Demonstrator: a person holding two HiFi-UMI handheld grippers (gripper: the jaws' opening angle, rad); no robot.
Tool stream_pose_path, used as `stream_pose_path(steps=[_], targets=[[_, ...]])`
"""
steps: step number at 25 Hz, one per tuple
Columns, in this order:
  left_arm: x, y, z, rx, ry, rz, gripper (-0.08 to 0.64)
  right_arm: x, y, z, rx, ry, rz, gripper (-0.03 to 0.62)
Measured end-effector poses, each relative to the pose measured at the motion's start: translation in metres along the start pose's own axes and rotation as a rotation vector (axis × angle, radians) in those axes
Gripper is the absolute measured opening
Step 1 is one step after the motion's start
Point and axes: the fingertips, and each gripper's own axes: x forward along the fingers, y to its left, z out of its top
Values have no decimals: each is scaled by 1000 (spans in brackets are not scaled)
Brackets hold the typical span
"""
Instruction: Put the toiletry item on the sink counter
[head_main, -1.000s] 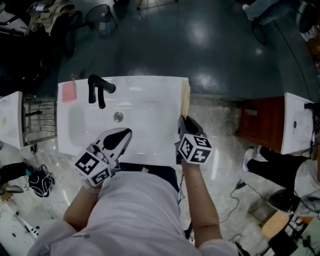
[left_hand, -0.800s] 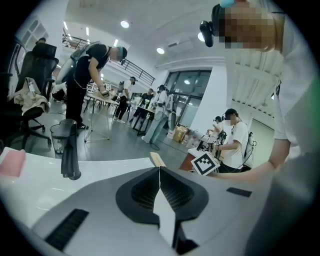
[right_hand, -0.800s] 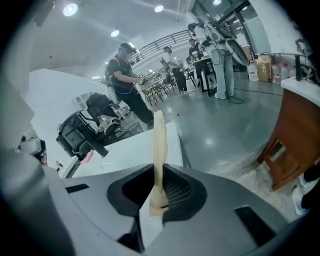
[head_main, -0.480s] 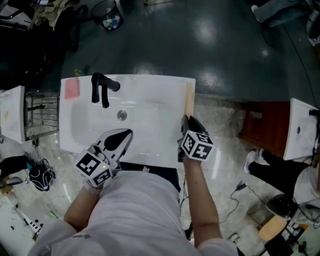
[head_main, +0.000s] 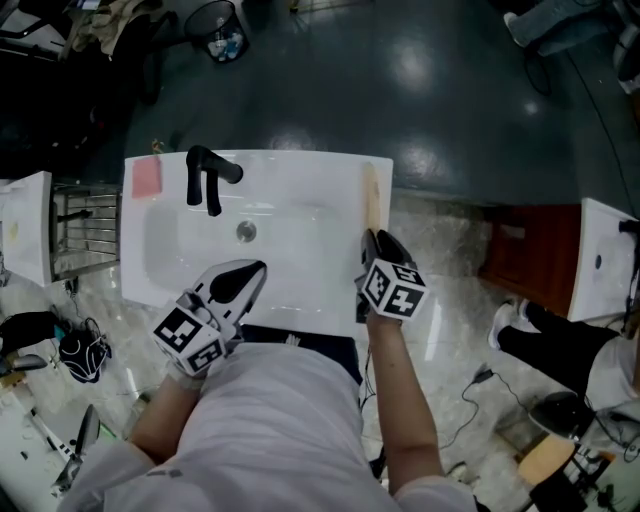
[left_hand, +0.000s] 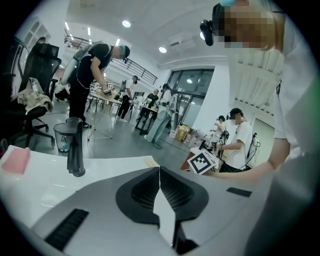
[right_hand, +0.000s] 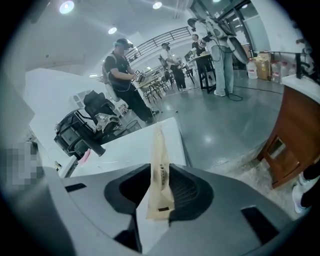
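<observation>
Right gripper view: the right hand-held gripper (right_hand: 160, 169) is seen with its jaws partly apart, and they have just been opening. A slim beige packet (right_hand: 159, 145) lies between them. A gap can be made out on each side of it, so the pads are not judged to be pressing on it. The packet's near end sits between the jaws, and the rest reaches straight ahead of the fingertips. It is laid on the flat right-hand rim of the white sink (right_hand: 125, 147).

From the head view the packet (head_main: 371, 195) is seen to lie flat. Its long axis runs in line with the way the hand-held gripper points, along the rim and away from the person. Its far end comes close to the back edge of the sink (head_main: 300, 180).

The left hand-held gripper (left_hand: 160, 172) is held over the front of the basin, well to the left of the right one. Its jaws are closed together with nothing between them. Farther left and ahead, a black tap (head_main: 207, 178) stands at the back of the sink, with a pink pad (head_main: 146, 177) beyond it near the corner.

The placing itself is judged to be all but done, since the packet rests on the rim and has been let go. What appears to be left is for the right hand-held gripper to be drawn back clear of the near end without the packet being dragged.
</observation>
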Motion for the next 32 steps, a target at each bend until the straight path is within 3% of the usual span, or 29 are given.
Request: stream_pose_path(steps=[6,18,26,32], targets=[[-5,-2,2,8,-13,3,17,-4,10,7,-12,-21,23,144],[-16,-34,16,47,-68,-11,18,-64,34,51,-26,-165,69,147],[-20,-75,28,79,-117,-65,17,-142,56,69,-128,-300,88,55],[-15,-109,36,105,-155,-96,17,-205,57,68,-163,-390,70,41]])
